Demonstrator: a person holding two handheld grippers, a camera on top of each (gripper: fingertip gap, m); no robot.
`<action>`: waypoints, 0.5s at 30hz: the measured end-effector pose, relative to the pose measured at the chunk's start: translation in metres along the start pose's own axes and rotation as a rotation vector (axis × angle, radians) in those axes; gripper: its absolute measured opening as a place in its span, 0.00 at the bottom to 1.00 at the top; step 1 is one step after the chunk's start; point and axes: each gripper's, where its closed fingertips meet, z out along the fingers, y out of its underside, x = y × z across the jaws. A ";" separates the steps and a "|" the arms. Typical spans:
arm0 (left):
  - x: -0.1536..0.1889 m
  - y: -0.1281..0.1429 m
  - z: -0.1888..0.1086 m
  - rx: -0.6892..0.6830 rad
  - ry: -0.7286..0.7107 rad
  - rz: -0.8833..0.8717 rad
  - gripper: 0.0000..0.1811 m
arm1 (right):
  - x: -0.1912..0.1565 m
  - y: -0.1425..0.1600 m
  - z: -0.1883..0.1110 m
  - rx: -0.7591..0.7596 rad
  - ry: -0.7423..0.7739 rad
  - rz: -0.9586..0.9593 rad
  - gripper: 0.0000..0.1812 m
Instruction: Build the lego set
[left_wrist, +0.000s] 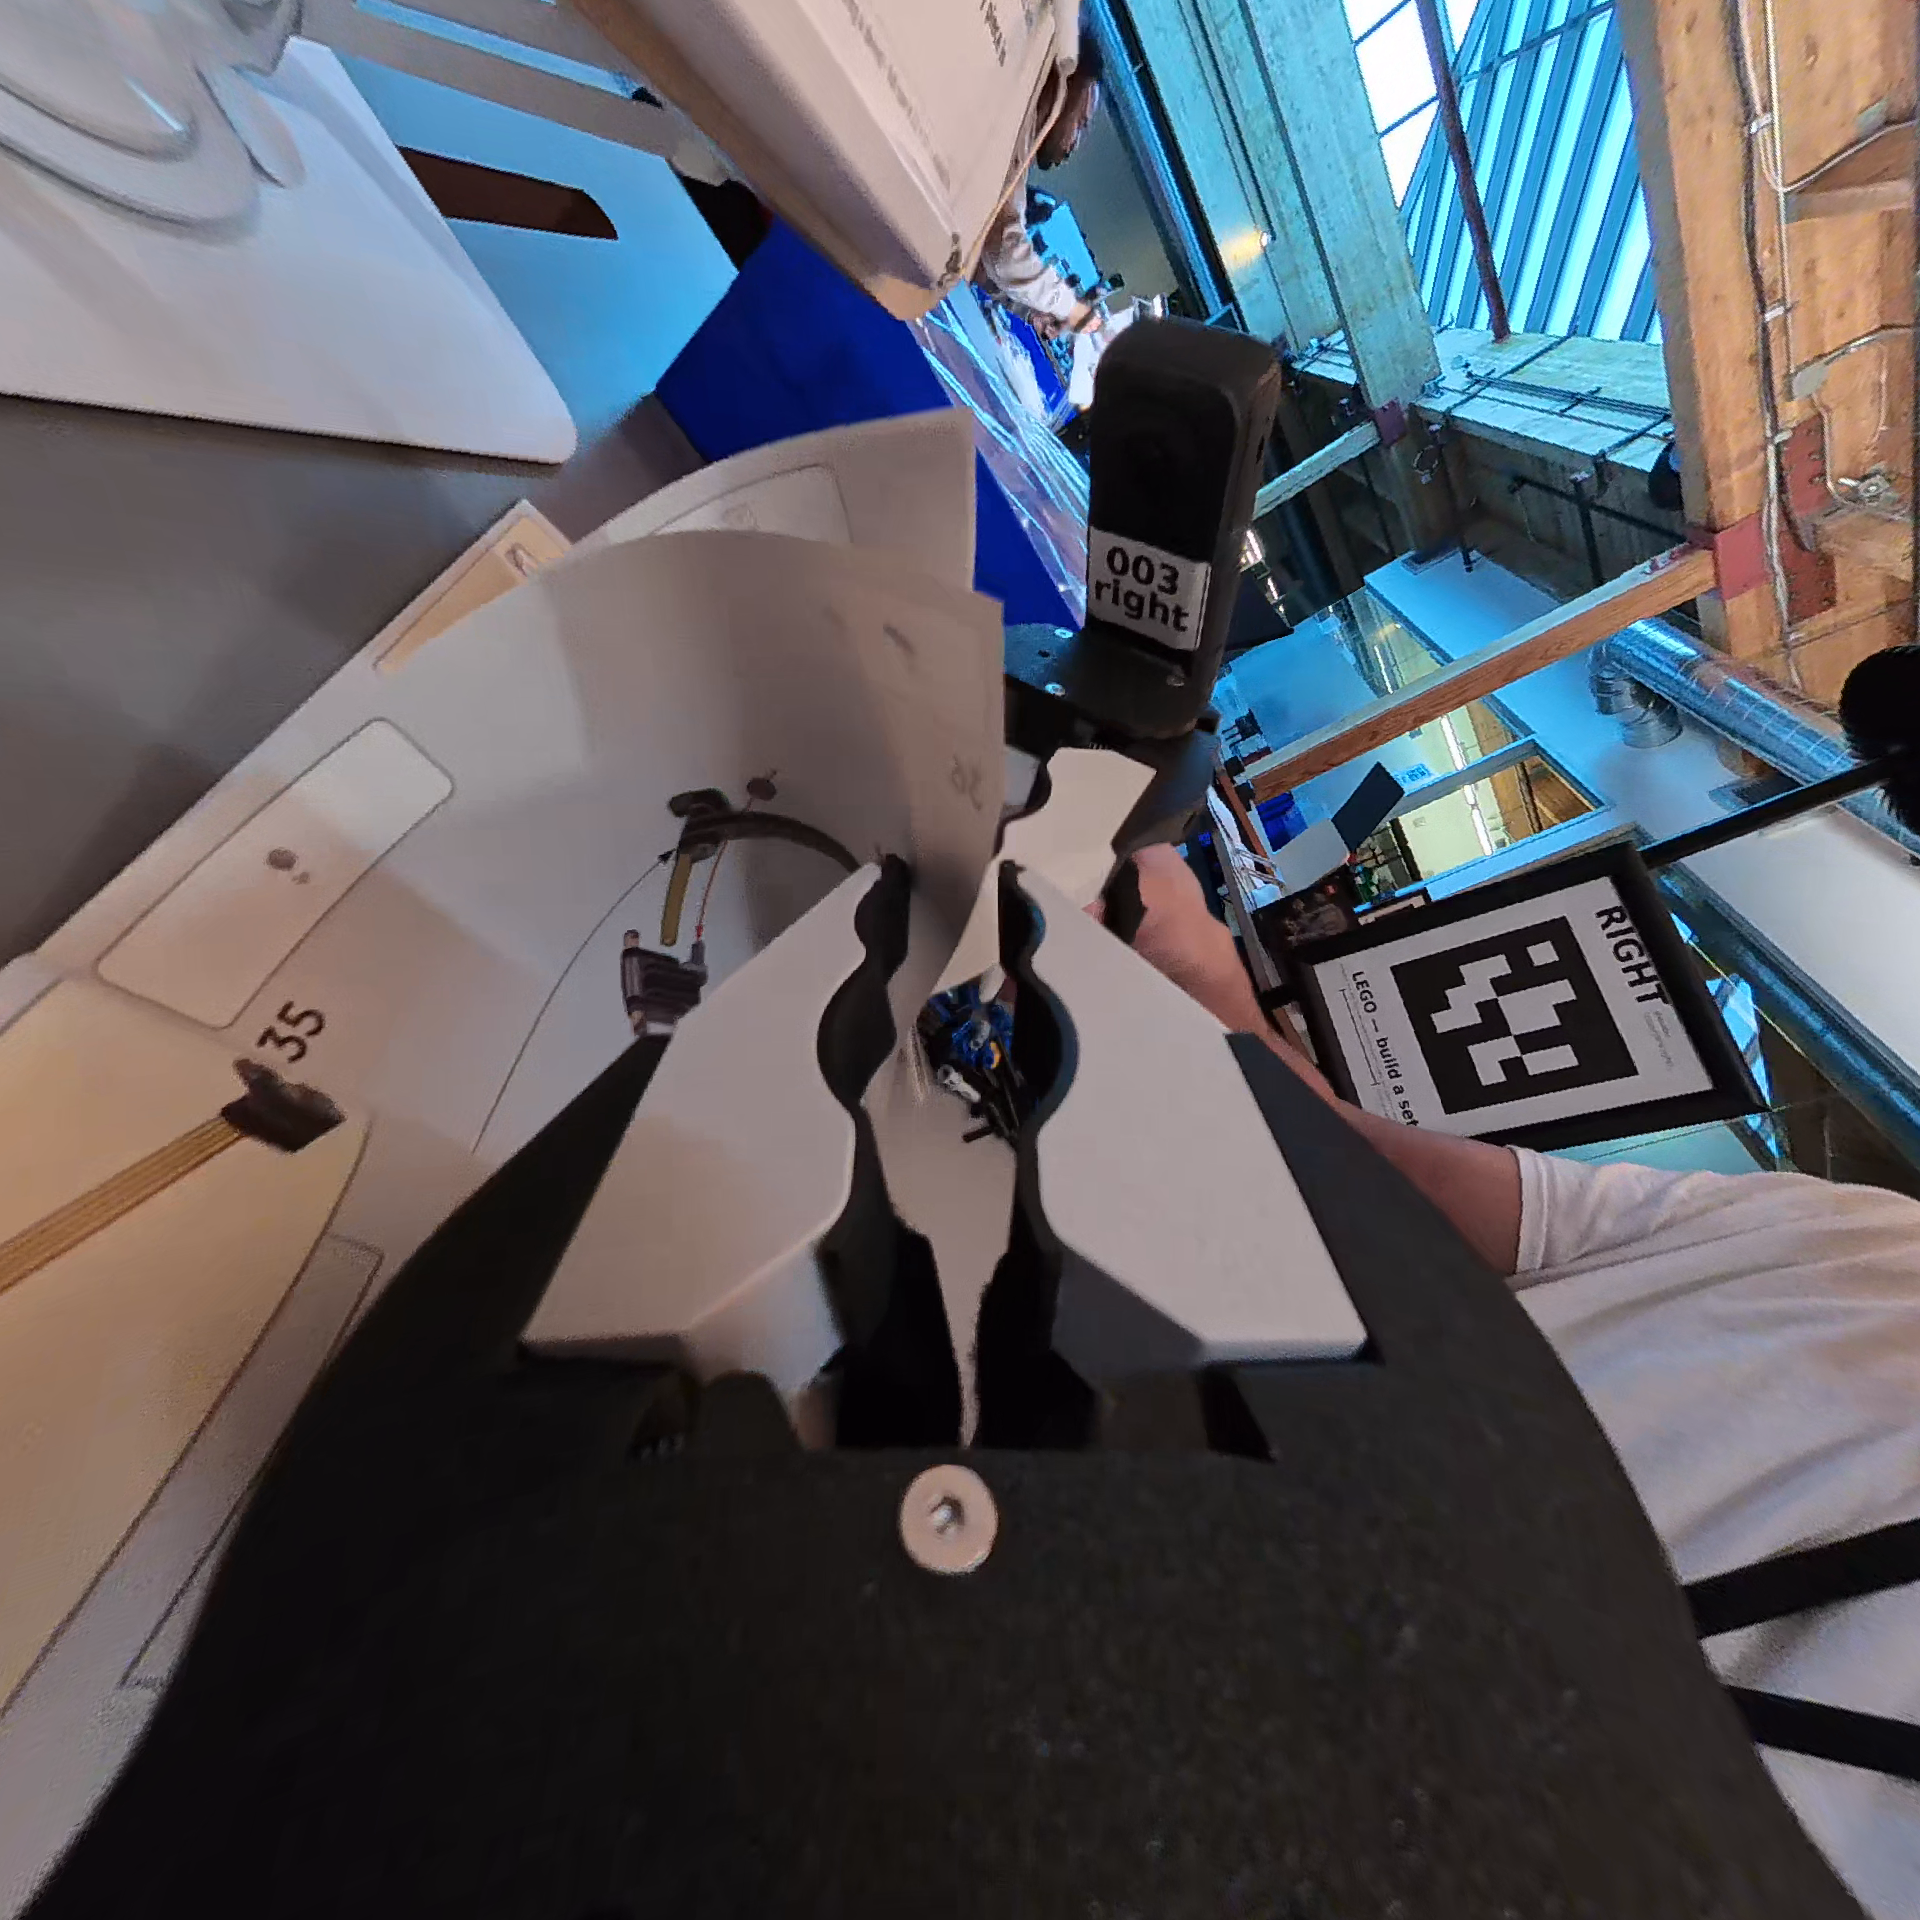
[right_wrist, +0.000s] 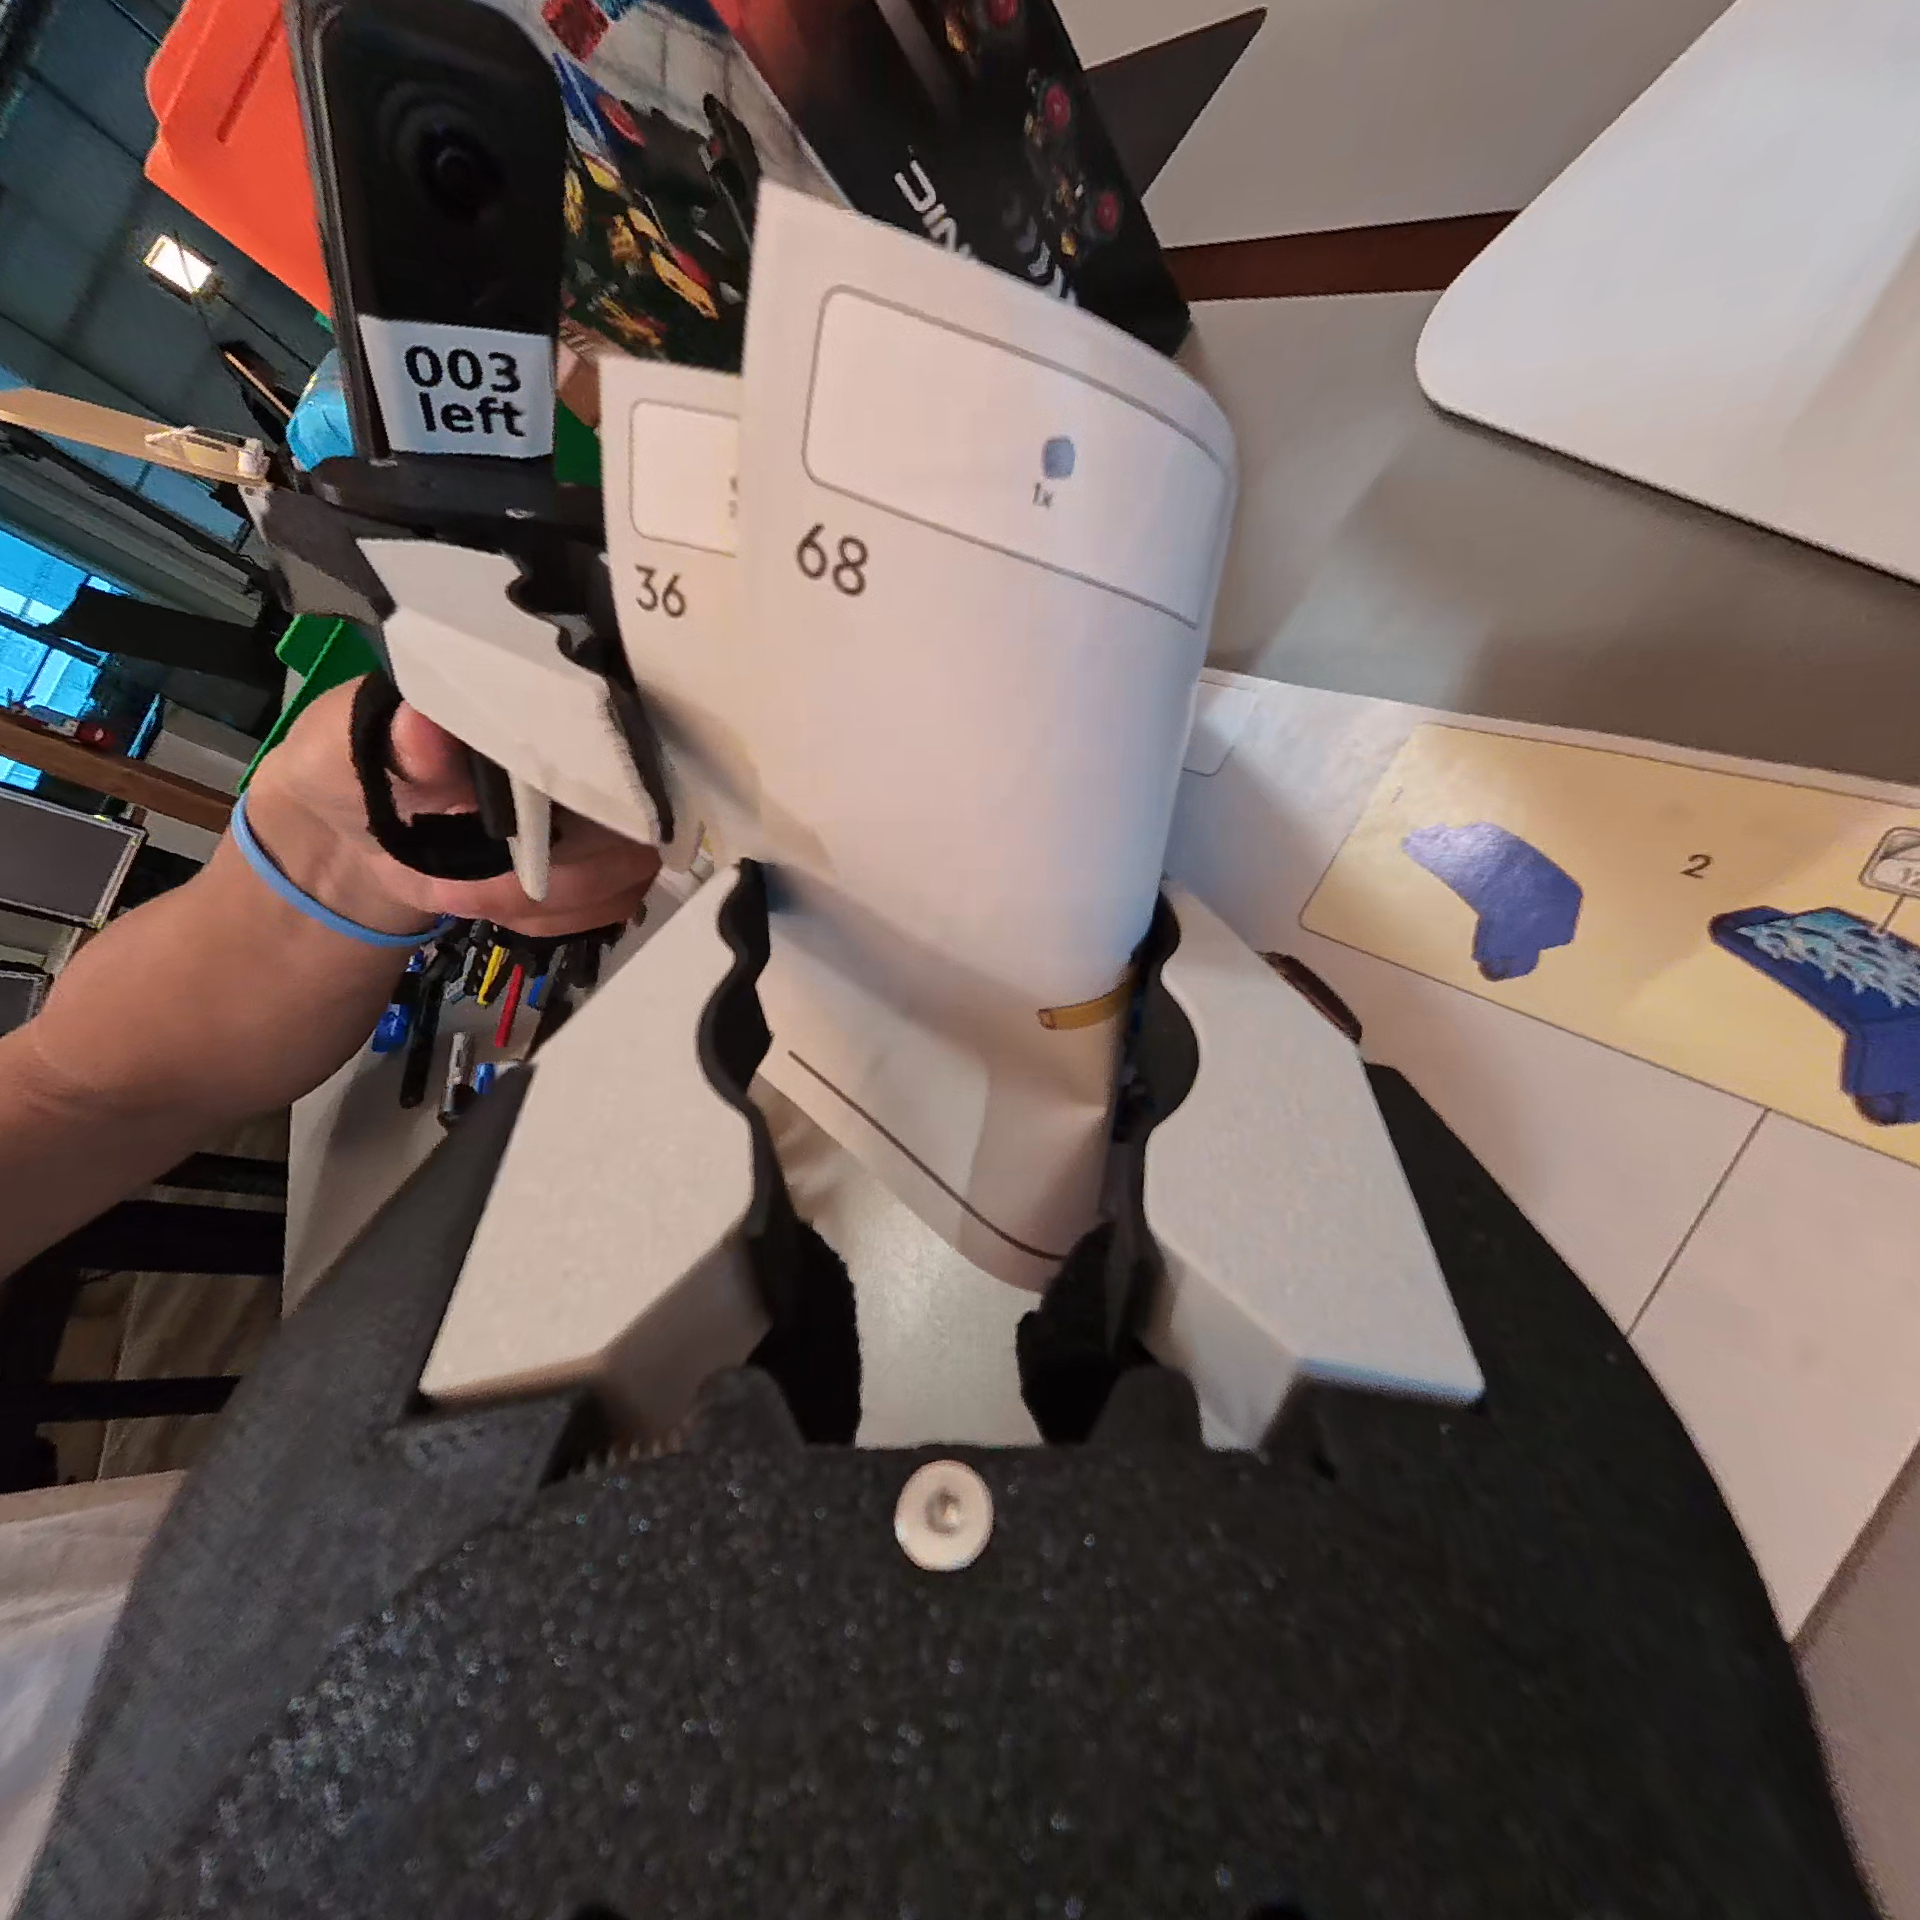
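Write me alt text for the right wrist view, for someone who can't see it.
The right gripper has its fingers around lifted pages of a lego instruction booklet, while the left gripper, held in a person's hand, pinches the pages from the left. Loose lego pieces lie below the hand, and more of the booklet lies open on the table at right.

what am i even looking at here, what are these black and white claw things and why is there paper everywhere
These are two hand-held grippers, each with a camera looking along its fingers. One picture is from the left gripper, the other from the right gripper. A person's hand holds the left one. Both are pinching pages of a lego instruction booklet whose pages stand fanned up from the table. Loose lego pieces lie on the table, and the set's box stands behind.
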 end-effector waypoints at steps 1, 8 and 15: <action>-0.002 0.001 -0.002 0.000 -0.009 -0.003 0.07 | 0.002 0.000 0.000 -0.001 0.008 0.000 0.39; -0.016 0.006 -0.039 0.014 -0.110 0.007 0.00 | 0.006 0.004 -0.016 -0.016 0.044 -0.024 0.44; -0.027 0.021 -0.132 -0.060 -0.289 -0.016 0.00 | 0.007 -0.008 -0.095 -0.037 0.342 -0.246 0.45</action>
